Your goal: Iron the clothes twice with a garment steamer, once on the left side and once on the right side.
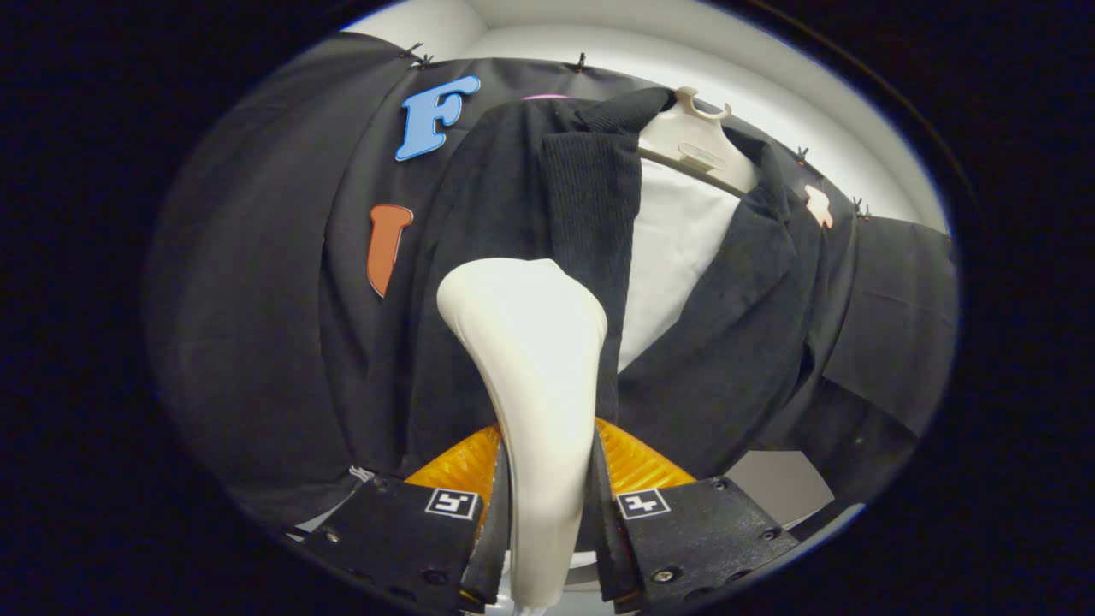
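A white garment steamer (530,368) stands upright between my fingers, its handle clamped by both of them and its broad head rising ahead. My gripper (547,513) is shut on that handle. Just beyond the head hangs a dark jacket (513,197) on a pale hanger (695,141), open at the front over a white shirt (676,248). The steamer head sits against the jacket's left front panel, beside the ribbed lapel (594,197). The jacket's right panel (727,342) hangs further off to the side.
Black cloth (257,299) forms the booth's wall behind and around the jacket, pinned up with small clips (419,56). A white ceiling (727,77) shows above it. A pale surface (778,488) lies below the jacket's right hem.
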`<state>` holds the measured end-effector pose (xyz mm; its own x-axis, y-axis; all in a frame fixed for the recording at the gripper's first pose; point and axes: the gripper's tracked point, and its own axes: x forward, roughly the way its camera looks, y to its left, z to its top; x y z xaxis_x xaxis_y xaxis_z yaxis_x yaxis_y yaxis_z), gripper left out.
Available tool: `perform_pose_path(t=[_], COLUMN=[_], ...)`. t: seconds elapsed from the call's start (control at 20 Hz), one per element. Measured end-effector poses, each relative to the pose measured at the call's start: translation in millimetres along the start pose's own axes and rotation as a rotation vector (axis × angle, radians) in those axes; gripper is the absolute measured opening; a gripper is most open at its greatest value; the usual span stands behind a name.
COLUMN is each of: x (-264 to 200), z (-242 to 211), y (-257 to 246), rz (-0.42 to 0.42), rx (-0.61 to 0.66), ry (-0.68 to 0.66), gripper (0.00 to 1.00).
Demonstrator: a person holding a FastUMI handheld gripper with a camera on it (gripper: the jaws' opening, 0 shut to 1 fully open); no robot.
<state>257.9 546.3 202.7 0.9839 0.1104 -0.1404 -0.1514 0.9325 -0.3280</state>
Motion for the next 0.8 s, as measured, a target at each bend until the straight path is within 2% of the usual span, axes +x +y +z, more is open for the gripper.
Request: perform_pose_path(t=[0.4, 0.8], x=[4.5, 18.5], z=[-46.2, -112.5], y=[7.5, 20.0], rz=[0.004, 0.028], rx=[-0.011, -0.018], ry=[0.037, 0.140], gripper=[0.45, 0.45])
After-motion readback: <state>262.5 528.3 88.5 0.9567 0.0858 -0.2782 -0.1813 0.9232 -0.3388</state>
